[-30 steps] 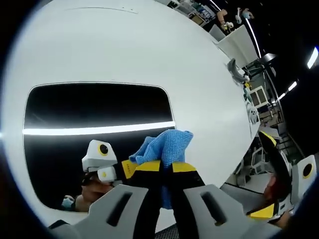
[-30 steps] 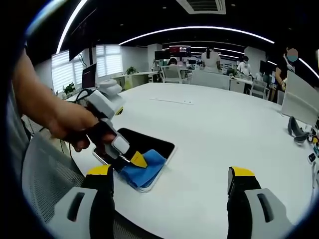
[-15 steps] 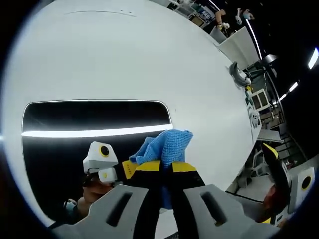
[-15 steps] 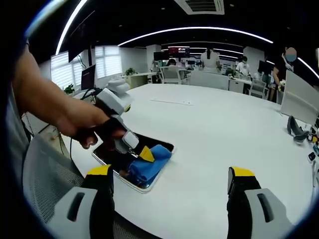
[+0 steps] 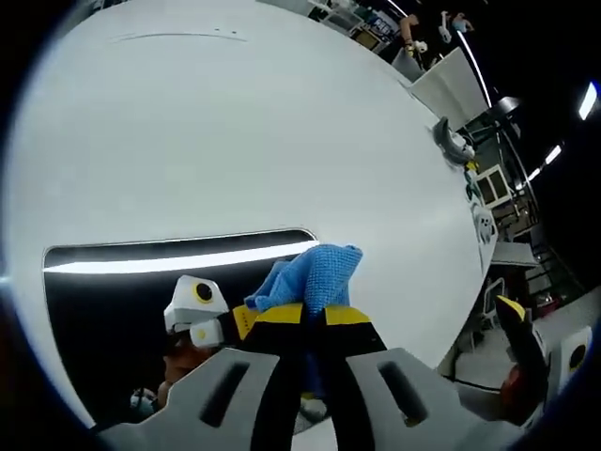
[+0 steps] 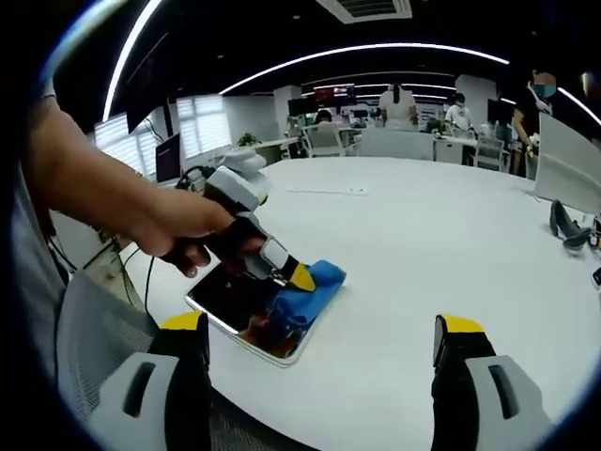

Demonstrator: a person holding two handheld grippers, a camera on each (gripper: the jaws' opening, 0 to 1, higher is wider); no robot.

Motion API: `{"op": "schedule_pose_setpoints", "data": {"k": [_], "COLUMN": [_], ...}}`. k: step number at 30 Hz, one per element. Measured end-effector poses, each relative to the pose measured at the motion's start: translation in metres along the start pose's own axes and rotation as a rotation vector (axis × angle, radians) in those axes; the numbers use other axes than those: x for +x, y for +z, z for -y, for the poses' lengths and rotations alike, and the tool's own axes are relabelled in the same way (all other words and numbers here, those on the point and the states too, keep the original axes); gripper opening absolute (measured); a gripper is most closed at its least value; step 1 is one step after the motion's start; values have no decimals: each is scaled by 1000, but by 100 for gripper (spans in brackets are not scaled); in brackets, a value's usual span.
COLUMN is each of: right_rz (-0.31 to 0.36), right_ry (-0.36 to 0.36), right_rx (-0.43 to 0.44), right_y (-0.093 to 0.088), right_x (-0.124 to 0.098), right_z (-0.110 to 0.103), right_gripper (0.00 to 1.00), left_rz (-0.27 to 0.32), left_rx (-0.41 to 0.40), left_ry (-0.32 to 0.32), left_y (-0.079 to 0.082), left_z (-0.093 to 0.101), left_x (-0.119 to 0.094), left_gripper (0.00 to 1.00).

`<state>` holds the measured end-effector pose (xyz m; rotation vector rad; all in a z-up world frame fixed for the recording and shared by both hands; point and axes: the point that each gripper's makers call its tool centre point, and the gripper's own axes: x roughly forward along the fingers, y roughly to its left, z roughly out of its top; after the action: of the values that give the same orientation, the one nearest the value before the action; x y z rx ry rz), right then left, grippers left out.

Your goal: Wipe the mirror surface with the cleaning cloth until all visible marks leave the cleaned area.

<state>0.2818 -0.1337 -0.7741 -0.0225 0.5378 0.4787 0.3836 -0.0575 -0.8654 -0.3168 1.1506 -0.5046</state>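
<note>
Wiping step in hand, judged from the cloth lying on the glass. In the left gripper view: flat rectangular dark mirror (image 5: 141, 310) with rounded corners lying on the wide white table (image 5: 235, 122), reflecting a bright ceiling light strip. Left gripper (image 5: 302, 315) clenched on the bunched blue microfibre cleaning cloth (image 5: 315, 272), jaws together, cloth pressed near the far right corner of the mirror, partly over its edge. No marks to be told on the dark glass here; too dark and too full of reflection.

In the right gripper view: a person's hand (image 6: 183, 230) around the left gripper (image 6: 302, 278), cloth (image 6: 305, 293) touching the far right part of the mirror (image 6: 239, 310), mirror near the table edge (image 6: 376, 376). Right gripper (image 6: 319, 329) released, jaws wide apart, holding nothing, hanging above the table, near the mirror but not touching it.

Next move, as a judgement: draw the cloth back across the rest of the glass, toward the near left part, with even pressure, without pushing the mirror off the table edge. Possibly steady the mirror with the free gripper.
</note>
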Motion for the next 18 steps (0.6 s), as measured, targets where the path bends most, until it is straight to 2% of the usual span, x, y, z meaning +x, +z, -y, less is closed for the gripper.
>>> {"op": "schedule_pose_setpoints", "data": {"k": [12, 18], "right_rz": [5, 8], "right_ry": [-11, -17], "right_rx": [-13, -11], "right_y": [1, 1], "right_x": [0, 0], "right_z": [2, 3], "right_gripper": [98, 98], "left_rz": [15, 20], "left_rx": [2, 8], "left_ry": [12, 16], "left_y": [25, 29], "left_z": [-4, -5], "left_x": [10, 11], "left_gripper": [2, 2]}}
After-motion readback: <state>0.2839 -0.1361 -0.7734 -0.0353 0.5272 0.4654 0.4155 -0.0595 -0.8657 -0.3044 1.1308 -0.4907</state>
